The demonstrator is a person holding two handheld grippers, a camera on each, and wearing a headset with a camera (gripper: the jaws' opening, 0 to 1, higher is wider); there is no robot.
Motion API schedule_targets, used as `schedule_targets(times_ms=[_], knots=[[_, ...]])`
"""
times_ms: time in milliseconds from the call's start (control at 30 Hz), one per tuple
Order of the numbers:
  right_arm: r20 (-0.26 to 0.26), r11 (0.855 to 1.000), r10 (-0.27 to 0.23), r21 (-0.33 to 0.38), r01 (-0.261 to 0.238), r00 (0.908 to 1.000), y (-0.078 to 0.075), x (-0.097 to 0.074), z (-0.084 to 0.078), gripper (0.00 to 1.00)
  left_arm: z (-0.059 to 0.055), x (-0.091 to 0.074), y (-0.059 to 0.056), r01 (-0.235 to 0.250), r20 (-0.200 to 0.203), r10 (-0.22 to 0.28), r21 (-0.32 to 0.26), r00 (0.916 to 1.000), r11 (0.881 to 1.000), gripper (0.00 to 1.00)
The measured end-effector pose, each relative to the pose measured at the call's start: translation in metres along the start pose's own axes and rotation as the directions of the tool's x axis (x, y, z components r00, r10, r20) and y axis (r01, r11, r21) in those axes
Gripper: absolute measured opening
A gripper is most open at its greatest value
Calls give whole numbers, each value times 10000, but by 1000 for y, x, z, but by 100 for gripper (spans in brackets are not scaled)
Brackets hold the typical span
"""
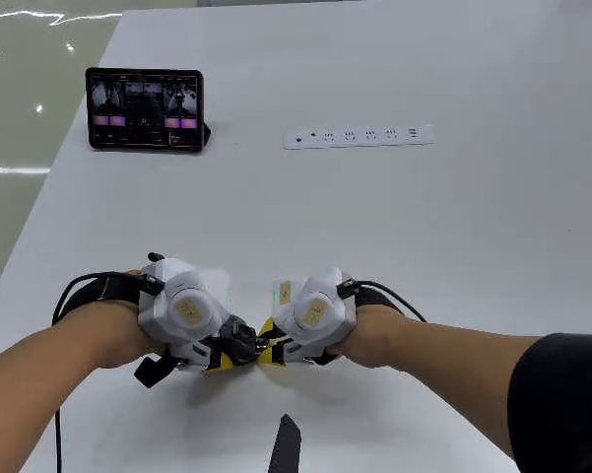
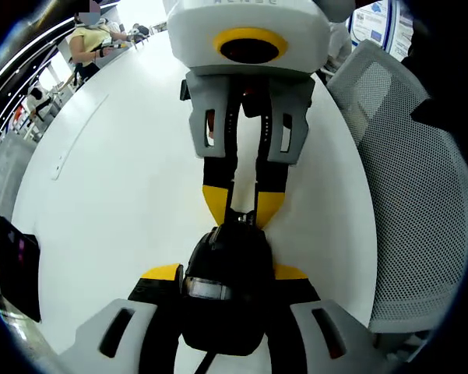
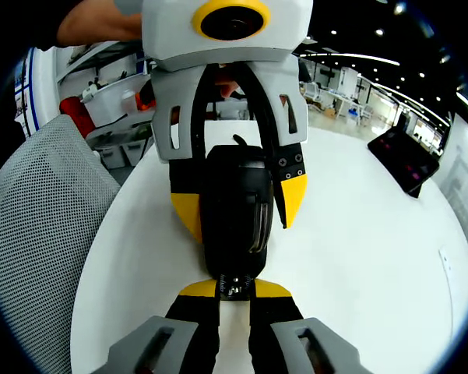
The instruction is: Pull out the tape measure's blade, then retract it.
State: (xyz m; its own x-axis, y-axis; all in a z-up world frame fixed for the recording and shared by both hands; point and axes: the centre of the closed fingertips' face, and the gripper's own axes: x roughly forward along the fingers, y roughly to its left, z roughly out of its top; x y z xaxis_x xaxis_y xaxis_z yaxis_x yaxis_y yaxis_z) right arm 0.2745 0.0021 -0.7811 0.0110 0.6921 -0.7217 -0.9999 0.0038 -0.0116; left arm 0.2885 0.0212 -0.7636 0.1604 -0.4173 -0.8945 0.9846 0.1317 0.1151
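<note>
Head view puts the work low on the white table (image 1: 374, 217), with a tablet (image 1: 145, 108) and a power strip (image 1: 360, 136) well away at the far side, so I see nothing there to snag on. The mesh chair (image 2: 420, 202) at the table edge sits closer, on the side my right arm would travel toward.

My left gripper (image 1: 231, 352) is clamped across the black tape measure (image 2: 222, 304), one jaw on each flank of the case, which is held just above the table between the two tools. My right gripper (image 1: 267, 345) meets it nose to nose, jaws pinched onto the small end hook (image 3: 234, 288) of the blade at the case mouth. I judge the blade as not yet drawn out.

The biggest risk I see is the case twisting or slipping in the left jaws once I pull, since the grip is on smooth rounded sides. Next is the hook: the right jaws hold very little metal, so an off-axis pull could pop it free and let the blade snap back. On the return, letting go too early would whip the blade into the case mouth.
</note>
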Motion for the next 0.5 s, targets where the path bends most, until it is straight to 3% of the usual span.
schedule_targets(times_ms=[500], knots=[[-96, 9998, 120, 135, -119, 9999, -3, -8, -9, 9, -1, -1, 0, 75, -145, -75, 64, 9999, 10000, 36]])
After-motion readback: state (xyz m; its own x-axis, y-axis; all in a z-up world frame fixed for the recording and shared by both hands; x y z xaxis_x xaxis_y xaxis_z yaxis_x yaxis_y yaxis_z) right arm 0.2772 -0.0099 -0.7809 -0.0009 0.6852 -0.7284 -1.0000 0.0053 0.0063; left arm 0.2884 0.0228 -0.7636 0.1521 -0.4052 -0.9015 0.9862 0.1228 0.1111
